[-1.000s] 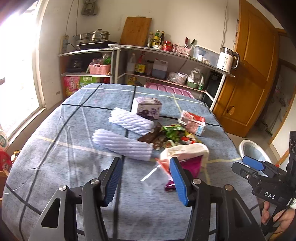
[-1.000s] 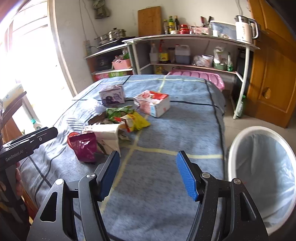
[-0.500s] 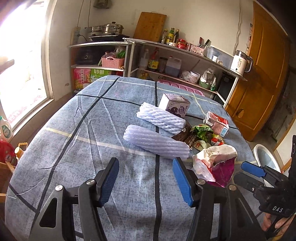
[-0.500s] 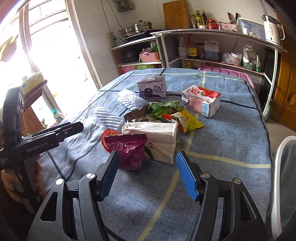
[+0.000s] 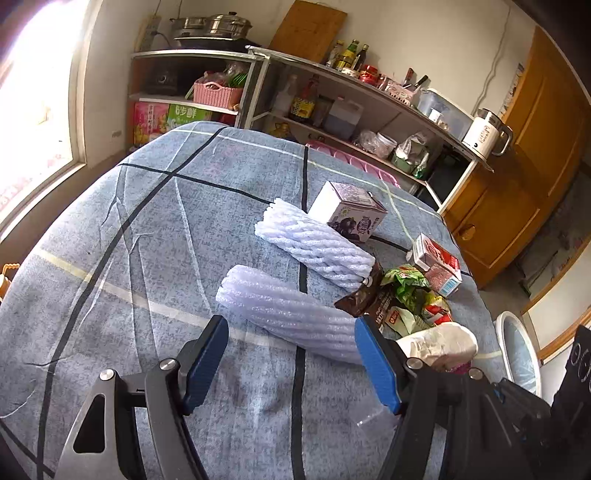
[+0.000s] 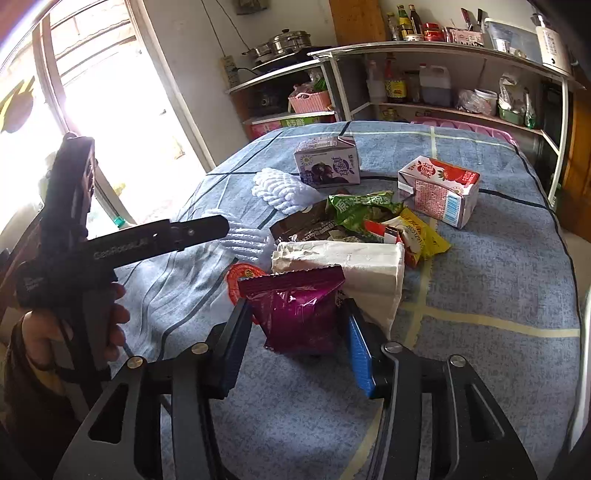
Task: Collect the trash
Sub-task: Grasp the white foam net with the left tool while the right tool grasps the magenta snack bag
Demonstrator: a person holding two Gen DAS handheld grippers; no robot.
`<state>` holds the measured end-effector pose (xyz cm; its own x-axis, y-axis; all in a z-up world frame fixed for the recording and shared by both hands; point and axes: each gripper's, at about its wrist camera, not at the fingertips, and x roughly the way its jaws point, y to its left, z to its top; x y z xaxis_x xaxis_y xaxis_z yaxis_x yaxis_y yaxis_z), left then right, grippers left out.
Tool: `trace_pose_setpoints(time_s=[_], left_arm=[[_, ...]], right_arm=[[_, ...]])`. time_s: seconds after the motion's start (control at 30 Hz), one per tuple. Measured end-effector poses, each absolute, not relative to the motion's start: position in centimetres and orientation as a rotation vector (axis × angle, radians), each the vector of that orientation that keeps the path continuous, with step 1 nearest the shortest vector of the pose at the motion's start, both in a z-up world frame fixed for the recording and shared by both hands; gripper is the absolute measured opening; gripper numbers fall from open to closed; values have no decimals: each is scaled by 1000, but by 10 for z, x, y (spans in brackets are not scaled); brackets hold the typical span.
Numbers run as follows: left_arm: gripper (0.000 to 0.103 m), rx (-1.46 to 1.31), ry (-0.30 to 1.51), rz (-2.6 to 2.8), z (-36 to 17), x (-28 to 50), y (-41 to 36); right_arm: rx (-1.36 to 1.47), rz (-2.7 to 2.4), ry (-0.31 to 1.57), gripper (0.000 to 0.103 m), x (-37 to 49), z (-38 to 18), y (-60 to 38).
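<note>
Ribbed foam sleeve (image 5: 295,317) btwn left gripper (image 5: 291,354) pads, w/o contact.

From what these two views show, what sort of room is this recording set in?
Most likely a home kitchen or dining room. A metal shelf rack holds sauce bottles, a steamer pot and an electric kettle, and a table with a blue checked cloth carries snack wrappers and drink cartons.

Left gripper (image 5: 291,354) angled down, jaws spread and just been widening, nothing gripped; right gripper (image 6: 295,347) angled down, jaws narrowing.
</note>
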<state>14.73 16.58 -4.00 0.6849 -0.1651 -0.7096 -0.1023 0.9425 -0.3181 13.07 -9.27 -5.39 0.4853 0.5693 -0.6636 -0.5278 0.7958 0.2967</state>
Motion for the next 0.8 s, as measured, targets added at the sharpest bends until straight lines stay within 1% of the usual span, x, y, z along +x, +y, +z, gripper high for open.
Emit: trace_pose_setpoints(time_s=[0.2,0.33,0.37,0.4,0.57,0.63,0.7,0.73,0.77,0.8], left_arm=[[70,-411,862,-29,-52,169,166],[69,-397,876,-10,-57,173,161],[68,-397,881,-3,-58,174,161],[65,-401,885,-3,-60,176,161],[60,-413,889,9,-63,181,160],[52,-419,889,4,-63,181,160],[48,-428,888,-2,-64,181,159],[43,-433,888,-9,-64,181,160],[40,-447,887,-22,-64,182,160],[33,-465,882,-35,-64,181,160]], right_arm=[[76,677,826,46,132,-54,-96],[90,677,818,43,132,-54,-98],[90,676,814,30,131,-54,-99],[89,674,811,30,131,-54,-100],[92,671,806,30,130,-53,-103],[94,671,805,30,130,-53,-103],[97,673,802,30,129,-52,-103],[97,672,801,30,129,-53,-103],[97,670,797,30,128,-53,-103],[98,669,793,30,127,-52,-104]])
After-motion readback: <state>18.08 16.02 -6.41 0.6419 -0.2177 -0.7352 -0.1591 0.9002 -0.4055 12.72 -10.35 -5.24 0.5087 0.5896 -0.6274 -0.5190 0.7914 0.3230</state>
